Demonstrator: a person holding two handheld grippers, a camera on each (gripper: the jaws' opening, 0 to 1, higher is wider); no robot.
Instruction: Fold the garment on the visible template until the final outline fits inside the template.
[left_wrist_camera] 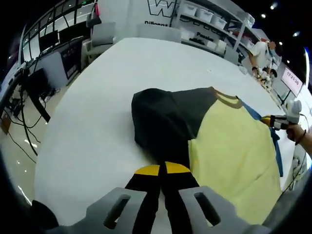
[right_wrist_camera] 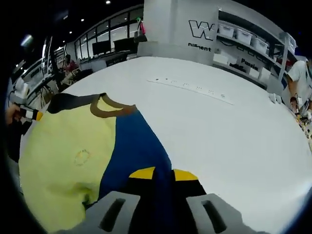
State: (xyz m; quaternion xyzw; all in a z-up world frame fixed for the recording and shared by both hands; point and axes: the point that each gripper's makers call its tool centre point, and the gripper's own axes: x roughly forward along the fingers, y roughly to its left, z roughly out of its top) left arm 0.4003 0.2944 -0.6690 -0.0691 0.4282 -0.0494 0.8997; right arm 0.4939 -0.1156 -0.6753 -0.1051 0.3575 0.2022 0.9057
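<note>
Nearest in the left gripper view, left gripper (left_wrist_camera: 161, 171) closed, yellow-tipped jaws pressed together on the dark sleeve (left_wrist_camera: 158, 124) of the garment (left_wrist_camera: 229, 146), pinched at the near edge so as to lift and swing it over the yellow body. Likewise in the right gripper view, right gripper (right_wrist_camera: 163, 174) clamped tight on the blue sleeve (right_wrist_camera: 134, 151) at its near hem, mirroring the other side, probably for a symmetric fold inward. Spread flat beyond both sets of jaws, pale yellow torso panel with brown collar (right_wrist_camera: 113, 106) pointing away, lying on the white table (right_wrist_camera: 219, 131). No template outline discernible under the cloth. Folding judged barely started. Farther off, shelving with bins (right_wrist_camera: 243, 46) and a standing person (left_wrist_camera: 263, 56) at the table's far edge.
</note>
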